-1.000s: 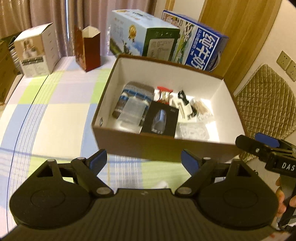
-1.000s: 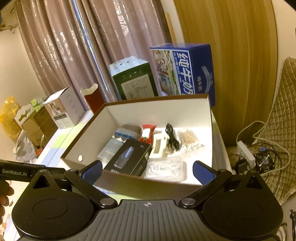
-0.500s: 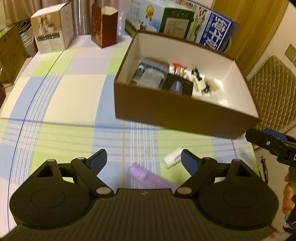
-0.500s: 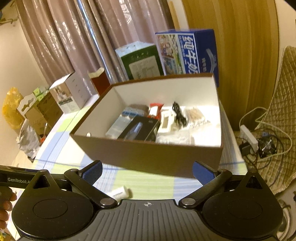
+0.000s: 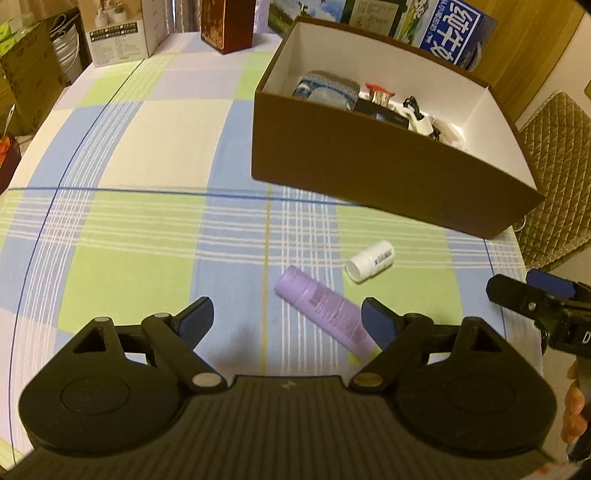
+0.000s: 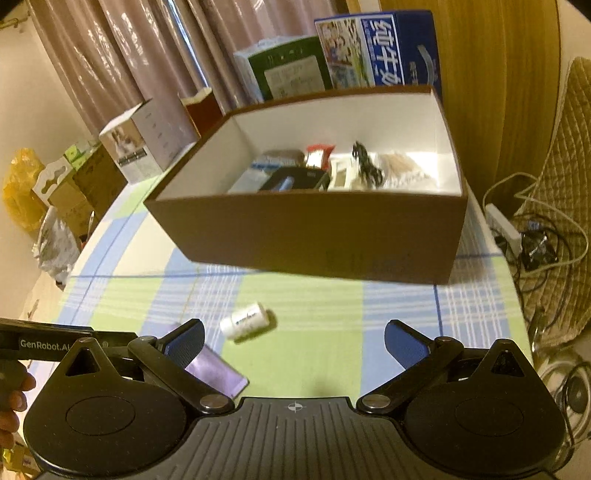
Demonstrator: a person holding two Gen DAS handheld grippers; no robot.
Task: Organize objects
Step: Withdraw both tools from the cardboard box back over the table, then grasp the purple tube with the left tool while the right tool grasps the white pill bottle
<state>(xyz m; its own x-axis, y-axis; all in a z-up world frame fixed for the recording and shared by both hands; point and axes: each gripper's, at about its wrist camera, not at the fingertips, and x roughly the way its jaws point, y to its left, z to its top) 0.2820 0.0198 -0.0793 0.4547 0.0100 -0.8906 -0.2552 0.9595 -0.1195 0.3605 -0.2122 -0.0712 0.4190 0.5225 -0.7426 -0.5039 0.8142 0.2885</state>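
Observation:
A brown box [image 5: 369, 158] with white inside stands on the checked tablecloth and holds several small items; it also shows in the right wrist view [image 6: 314, 236]. A purple tube [image 5: 325, 310] and a small white bottle [image 5: 370, 256] lie on the cloth in front of the box. My left gripper [image 5: 287, 321] is open and empty, just above the tube. My right gripper [image 6: 294, 341] is open and empty, near the white bottle [image 6: 245, 320], with the purple tube [image 6: 218, 373] by its left finger.
Cartons and a dark red box [image 5: 225, 26] stand at the table's far edge behind the brown box. A quilted chair [image 5: 554, 166] and floor cables [image 6: 535, 236] are to the right. The checked tablecloth [image 5: 129, 166] stretches left.
Both grippers have pulled back from over the box toward the table's near edge. The purple tube and white bottle have come into view. Both stay open.

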